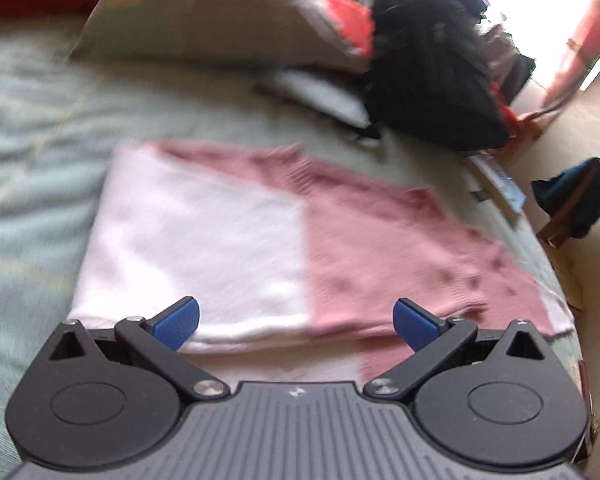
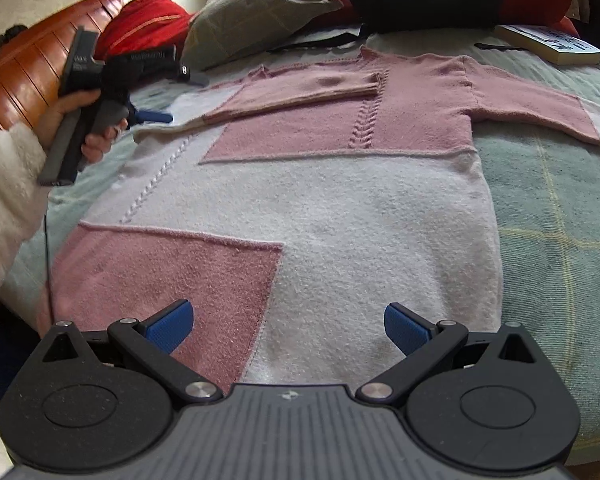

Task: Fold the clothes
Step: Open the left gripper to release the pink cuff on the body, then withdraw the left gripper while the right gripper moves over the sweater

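The pink-and-white sweater (image 2: 300, 184) lies flat on the bed (image 2: 552, 200) with one sleeve folded across its chest and the other (image 2: 540, 112) still out, both the left gripper (image 1: 296, 322) and right gripper (image 2: 288, 326) spread wide and empty, so that outstretched sleeve likely needs pinching and folding in.

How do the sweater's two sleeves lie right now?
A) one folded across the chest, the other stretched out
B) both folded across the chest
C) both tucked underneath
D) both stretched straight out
A: on the pink and white sweater, one sleeve lies folded across the chest, while the other sleeve stretches out over the bedspread.
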`<state>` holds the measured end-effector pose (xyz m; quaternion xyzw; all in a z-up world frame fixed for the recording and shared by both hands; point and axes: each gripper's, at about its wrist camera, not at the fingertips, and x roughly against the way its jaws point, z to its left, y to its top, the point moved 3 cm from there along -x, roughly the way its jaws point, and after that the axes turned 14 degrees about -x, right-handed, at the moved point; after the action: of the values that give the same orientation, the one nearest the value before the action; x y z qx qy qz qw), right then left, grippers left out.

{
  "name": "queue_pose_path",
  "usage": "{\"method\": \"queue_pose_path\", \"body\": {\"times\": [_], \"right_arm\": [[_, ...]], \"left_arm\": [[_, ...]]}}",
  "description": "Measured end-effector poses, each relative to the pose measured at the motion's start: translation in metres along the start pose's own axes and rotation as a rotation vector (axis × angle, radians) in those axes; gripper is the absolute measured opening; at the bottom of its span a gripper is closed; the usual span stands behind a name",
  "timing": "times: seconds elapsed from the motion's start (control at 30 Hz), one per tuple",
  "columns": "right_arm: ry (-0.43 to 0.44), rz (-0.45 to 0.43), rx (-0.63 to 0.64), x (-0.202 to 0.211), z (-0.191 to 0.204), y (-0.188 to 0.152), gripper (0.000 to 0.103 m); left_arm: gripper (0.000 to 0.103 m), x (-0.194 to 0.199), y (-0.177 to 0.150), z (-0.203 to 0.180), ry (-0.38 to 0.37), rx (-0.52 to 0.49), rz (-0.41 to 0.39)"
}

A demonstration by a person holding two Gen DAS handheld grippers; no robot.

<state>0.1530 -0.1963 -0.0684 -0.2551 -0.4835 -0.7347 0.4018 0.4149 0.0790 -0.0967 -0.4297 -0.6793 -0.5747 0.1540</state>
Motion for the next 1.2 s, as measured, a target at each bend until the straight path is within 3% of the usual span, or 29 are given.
{"method": "queue_pose_path", "body": {"times": [0.13, 0.23, 0.5, 0.7, 0.8, 0.97, 1.2], "right_arm": [[-0.033, 0.003, 0.012, -0.006, 0.006, 0.001, 0.103], [-0.05, -0.008, 0.025, -0.008, 0.011, 0.005, 0.103], [-0.008, -0.057, 0.159, -0.02, 0.028, 0.058, 0.103], [0.168, -0.059, 0.266, -0.051, 0.051, 0.132, 0.103], [0.201, -0.091, 0.331, -0.078, 0.063, 0.161, 0.103], [0.244, -0.057, 0.256, -0.131, 0.072, 0.204, 0.103], [0.277, -0.047, 0.139, -0.181, 0.057, 0.224, 0.103]], "left_arm": [[0.102, 0.009, -0.012, -0.008, 0.032, -0.06, -0.046], [0.102, 0.037, -0.025, -0.032, 0.071, -0.16, -0.069], [0.102, 0.104, -0.105, -0.089, 0.12, -0.445, -0.054], [0.102, 0.121, -0.134, -0.096, 0.172, -0.487, -0.065], [0.102, 0.127, -0.135, -0.095, 0.197, -0.489, -0.079], [0.102, 0.133, -0.14, -0.093, 0.24, -0.488, -0.084], [0.102, 0.14, -0.145, -0.091, 0.234, -0.471, -0.092]]}}
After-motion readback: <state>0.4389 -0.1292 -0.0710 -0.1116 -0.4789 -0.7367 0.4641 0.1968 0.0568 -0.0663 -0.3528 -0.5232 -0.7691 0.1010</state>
